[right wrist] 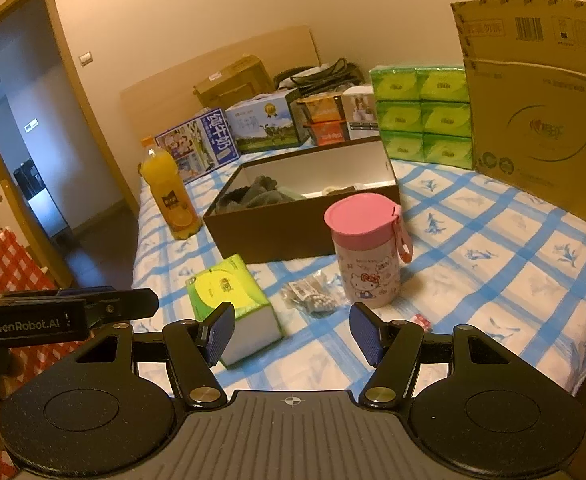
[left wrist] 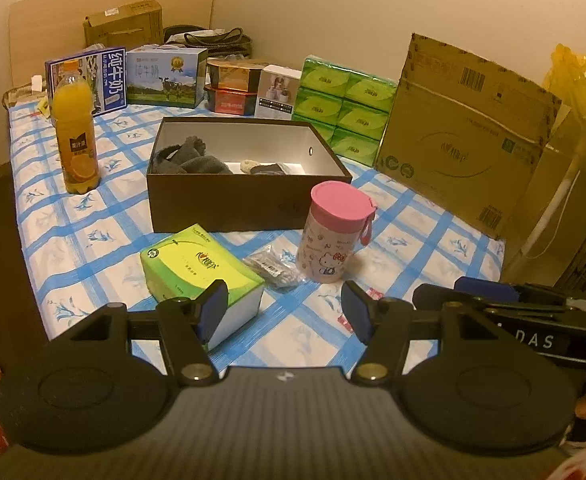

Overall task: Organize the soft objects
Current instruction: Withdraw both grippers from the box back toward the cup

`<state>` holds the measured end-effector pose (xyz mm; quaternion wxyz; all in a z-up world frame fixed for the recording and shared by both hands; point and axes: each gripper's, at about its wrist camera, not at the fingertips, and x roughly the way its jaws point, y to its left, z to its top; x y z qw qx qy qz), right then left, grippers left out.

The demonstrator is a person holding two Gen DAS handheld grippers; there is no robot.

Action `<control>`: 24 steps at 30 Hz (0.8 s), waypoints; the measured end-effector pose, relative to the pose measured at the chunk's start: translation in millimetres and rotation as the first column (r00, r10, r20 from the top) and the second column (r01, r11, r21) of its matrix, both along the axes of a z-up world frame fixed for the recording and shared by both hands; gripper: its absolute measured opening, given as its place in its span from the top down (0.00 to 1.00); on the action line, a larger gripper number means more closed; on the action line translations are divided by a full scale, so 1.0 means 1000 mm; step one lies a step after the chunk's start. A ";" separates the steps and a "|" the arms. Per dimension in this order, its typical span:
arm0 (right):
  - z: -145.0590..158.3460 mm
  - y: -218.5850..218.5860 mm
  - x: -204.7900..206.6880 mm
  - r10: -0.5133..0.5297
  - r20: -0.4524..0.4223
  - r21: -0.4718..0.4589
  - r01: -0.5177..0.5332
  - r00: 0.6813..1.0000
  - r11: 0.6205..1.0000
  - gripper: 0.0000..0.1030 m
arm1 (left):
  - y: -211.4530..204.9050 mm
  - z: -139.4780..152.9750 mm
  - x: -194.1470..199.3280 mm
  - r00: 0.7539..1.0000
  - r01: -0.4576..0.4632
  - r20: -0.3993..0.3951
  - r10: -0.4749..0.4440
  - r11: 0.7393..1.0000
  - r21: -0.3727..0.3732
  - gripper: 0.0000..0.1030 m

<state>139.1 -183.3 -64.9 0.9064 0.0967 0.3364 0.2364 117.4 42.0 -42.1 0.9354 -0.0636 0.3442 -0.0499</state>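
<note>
A bed covered with a blue-checked sheet [left wrist: 93, 208] fills both views, and along its far right side a large cardboard carton [left wrist: 465, 148] is stood upright, with a stack of green tissue packs [left wrist: 345, 108] just to its left. Near the middle of the bed an open brown box [left wrist: 245, 196] is set; grey soft items [left wrist: 189, 158], probably socks or gloves, are piled at its left end, and a small pale piece and a dark one are seen toward the right, though they are too small to name. The rest of the box floor is bare. Nearer than the box, a green soft tissue pack [left wrist: 201, 268] lies flat at the left, a pink-lidded cup [left wrist: 333, 232] stands at the right, and a small clear bag of beads [left wrist: 277, 270] lies between them, just beside the cup. The tissue pack is judged light and yielding, its plastic wrap likely slippery, so it would best be taken across its short sides, squeezed only gently. The bag is expected to sag and shift, and is better pinched at a loose edge. The left gripper [left wrist: 285, 312] and the right gripper [right wrist: 293, 332] are both held with fingers spread apart and nothing between them, above the near edge of the bed.
</note>
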 end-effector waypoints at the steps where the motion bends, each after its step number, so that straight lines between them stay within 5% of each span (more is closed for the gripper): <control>1: -0.001 0.000 -0.001 -0.001 -0.002 -0.004 0.001 1.000 1.000 0.38 | -0.001 -0.001 -0.001 1.000 0.001 -0.001 -0.001 1.000 0.005 0.42; 24: -0.039 -0.018 0.013 -0.060 -0.093 -0.021 0.059 0.994 0.998 0.38 | -0.016 -0.035 0.014 0.997 0.050 -0.051 -0.049 0.999 0.013 0.42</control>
